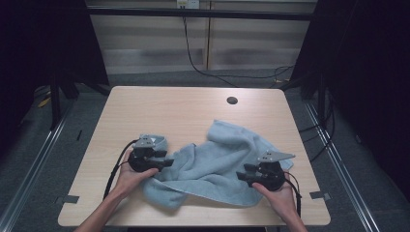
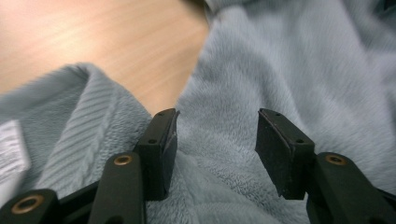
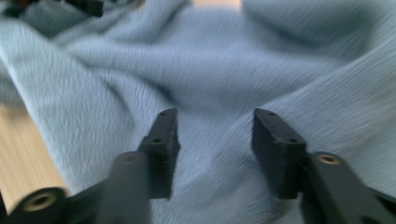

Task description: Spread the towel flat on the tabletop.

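Towel (image 1: 217, 162), pale grey-blue and fluffy, lies crumpled across the near half of a light wooden table (image 1: 159, 106). Its pile is soft and short, thrown into loose folds and ridges, with one corner reaching up toward the middle of the table and a rounded edge hanging close to the near rim. A small round hole (image 1: 232, 100) sits in the tabletop near the far edge.

In the high view the left gripper (image 1: 167, 163), black with a grey three-cornered plate on top, is held at the towel's left end, and the right gripper (image 1: 240, 174) is held at the towel's right side, pointing inward. A hand (image 1: 129, 176) grips the left one and another hand (image 1: 280, 191) grips the right.

Seen from the left gripper (image 2: 215, 140), its jaws stand wide apart over plush cloth, with nothing pinched between them. A ribbed hem (image 2: 88, 126) curls up at the left beside a white label (image 2: 11, 149), and bare wood shows beyond.

Seen from the right gripper (image 3: 215, 140), its jaws are also spread wide above the towel's blurred, wrinkled surface, holding nothing.
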Demonstrator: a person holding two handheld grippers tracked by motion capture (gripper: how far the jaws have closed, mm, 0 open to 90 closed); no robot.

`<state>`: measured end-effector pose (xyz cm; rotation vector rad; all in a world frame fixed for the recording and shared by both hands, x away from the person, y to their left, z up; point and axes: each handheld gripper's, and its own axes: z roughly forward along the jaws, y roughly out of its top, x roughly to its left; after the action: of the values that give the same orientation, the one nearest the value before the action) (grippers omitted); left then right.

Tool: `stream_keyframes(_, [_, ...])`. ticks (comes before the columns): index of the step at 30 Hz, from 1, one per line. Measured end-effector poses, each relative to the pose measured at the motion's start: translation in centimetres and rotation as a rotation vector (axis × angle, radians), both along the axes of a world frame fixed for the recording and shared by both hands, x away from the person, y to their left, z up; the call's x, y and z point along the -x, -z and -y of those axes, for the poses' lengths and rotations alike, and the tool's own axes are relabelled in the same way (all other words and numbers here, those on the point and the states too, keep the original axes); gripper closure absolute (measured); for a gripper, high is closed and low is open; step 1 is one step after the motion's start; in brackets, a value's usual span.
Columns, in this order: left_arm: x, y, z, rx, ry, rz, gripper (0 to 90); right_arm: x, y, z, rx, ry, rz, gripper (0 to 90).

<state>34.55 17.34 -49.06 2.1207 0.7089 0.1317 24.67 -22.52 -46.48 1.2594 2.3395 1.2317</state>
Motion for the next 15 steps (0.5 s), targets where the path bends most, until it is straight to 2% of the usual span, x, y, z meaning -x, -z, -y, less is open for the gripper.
stream_keyframes(2, [-0.1,0.3,0.8,-0.019,0.024,-0.005,46.7,-0.1,1.1,-0.3,0.021,-0.01,-0.039,43.0])
stream_keyframes(4, [0.2,0.8,1.6,-0.059,0.045,-0.004,46.0,-0.4,2.0,-0.4,0.05,0.005,-0.053,40.0])
stream_keyframes(5, [0.4,1.0,1.9,-0.101,0.059,0.012,46.3,-0.6,2.6,-0.4,0.057,0.004,-0.065,38.8])
stream_keyframes(6, [0.6,1.1,2.1,-0.137,0.061,0.047,48.9,-0.8,3.0,-0.5,0.079,0.004,-0.069,38.4])
stream_keyframes(8, [0.9,0.9,2.3,-0.154,0.052,0.049,55.1,-1.0,3.4,-0.8,0.123,0.0,-0.05,40.2])
stream_keyframes(10, [1.1,0.7,1.6,-0.182,0.064,0.045,64.3,-1.4,3.3,-1.0,0.183,0.011,-0.027,47.6])
stream_keyframes(13, [1.6,0.7,0.3,-0.15,0.043,0.015,72.7,-2.8,3.6,-0.7,0.186,0.034,0.001,49.0])
stream_keyframes(14, [1.7,0.9,-0.4,-0.101,0.029,-0.019,74.5,-3.4,3.6,-0.7,0.191,0.039,0.003,49.1])
stream_keyframes(15, [2.0,0.9,-1.0,-0.088,0.027,-0.032,76.9,-4.1,3.6,-0.6,0.197,0.046,0.002,49.5])
